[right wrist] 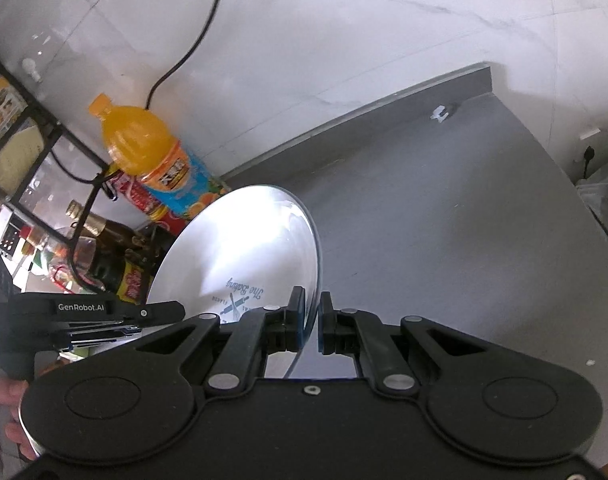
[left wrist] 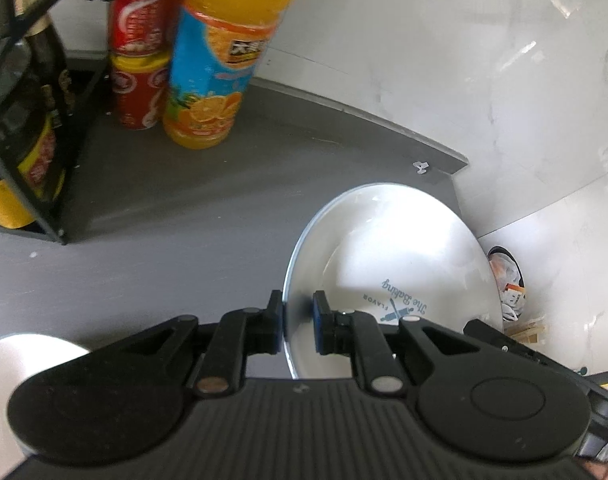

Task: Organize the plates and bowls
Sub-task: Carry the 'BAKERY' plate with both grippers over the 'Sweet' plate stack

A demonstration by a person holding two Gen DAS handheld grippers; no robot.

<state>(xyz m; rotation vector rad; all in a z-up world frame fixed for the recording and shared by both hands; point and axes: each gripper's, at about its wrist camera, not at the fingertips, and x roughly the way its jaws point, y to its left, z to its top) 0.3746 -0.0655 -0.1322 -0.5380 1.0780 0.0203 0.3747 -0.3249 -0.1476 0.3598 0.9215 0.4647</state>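
Left gripper (left wrist: 297,322): fingers clamped on the near left rim of a white plate (left wrist: 404,248). Right gripper (right wrist: 312,322): fingers closed on the opposite rim of the same plate (right wrist: 243,252). The plate is carried between the two grippers, tilted, clear of the grey surface (right wrist: 444,220). Its face bears a blue printed emblem with the words "The Baking" and "Flavor".

Surroundings, left wrist view: an orange drink bottle (left wrist: 219,60) stands upright at the back of the surface, against the white marble wall (left wrist: 444,60). Two red cans (left wrist: 143,52), one stacked on the other, stand just beside it to the left. Further left, a black wire rack (left wrist: 27,120) holds a dark bottle (left wrist: 43,92) with a gold label. A white round object (left wrist: 19,364), partly hidden by the gripper body, lies at the lower left; its kind cannot be told. A black cable (right wrist: 191,40) runs down the wall behind the orange bottle.

Beyond the right end of the surface, a bin of rubbish (left wrist: 508,284) is visible below. In the right wrist view, part of a hand (right wrist: 7,420) shows at the lower left edge.
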